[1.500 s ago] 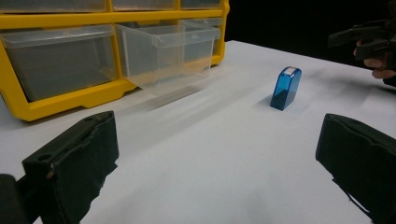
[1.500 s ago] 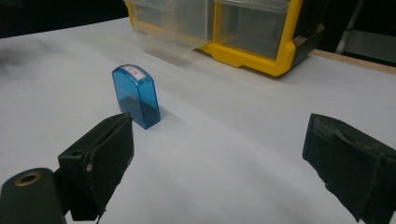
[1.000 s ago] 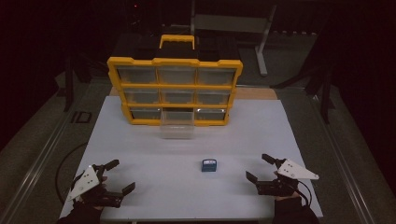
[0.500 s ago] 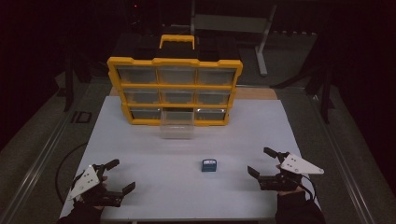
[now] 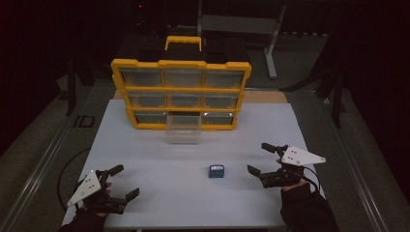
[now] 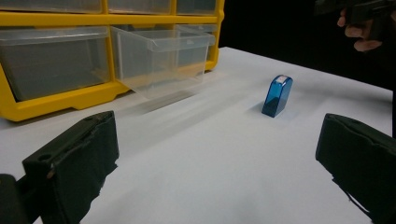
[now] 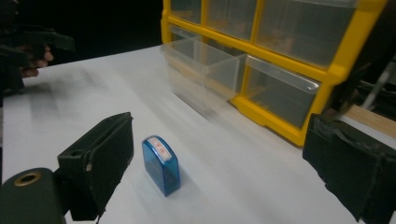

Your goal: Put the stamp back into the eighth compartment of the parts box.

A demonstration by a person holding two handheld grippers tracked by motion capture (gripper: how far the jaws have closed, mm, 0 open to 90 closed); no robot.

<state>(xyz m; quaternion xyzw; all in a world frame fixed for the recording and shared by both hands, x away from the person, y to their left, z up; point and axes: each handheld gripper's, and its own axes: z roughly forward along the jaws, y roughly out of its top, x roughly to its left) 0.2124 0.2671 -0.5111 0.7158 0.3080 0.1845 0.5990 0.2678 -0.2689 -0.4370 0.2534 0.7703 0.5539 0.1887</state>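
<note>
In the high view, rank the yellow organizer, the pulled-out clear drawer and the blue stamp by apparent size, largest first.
1. Yellow organizer
2. Clear drawer
3. Blue stamp
The stamp sits nearer the camera yet looks smallest, so the order is safe.

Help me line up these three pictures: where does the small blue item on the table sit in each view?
High view: the small blue item stands low, right of centre, on the white table, nearer the right gripper.
Left gripper view: upper right of centre, beyond the open jaws.
Right gripper view: lower left of centre, close by its left jaw.
Shared landmark: the pulled-out clear drawer of the yellow organizer.
</note>
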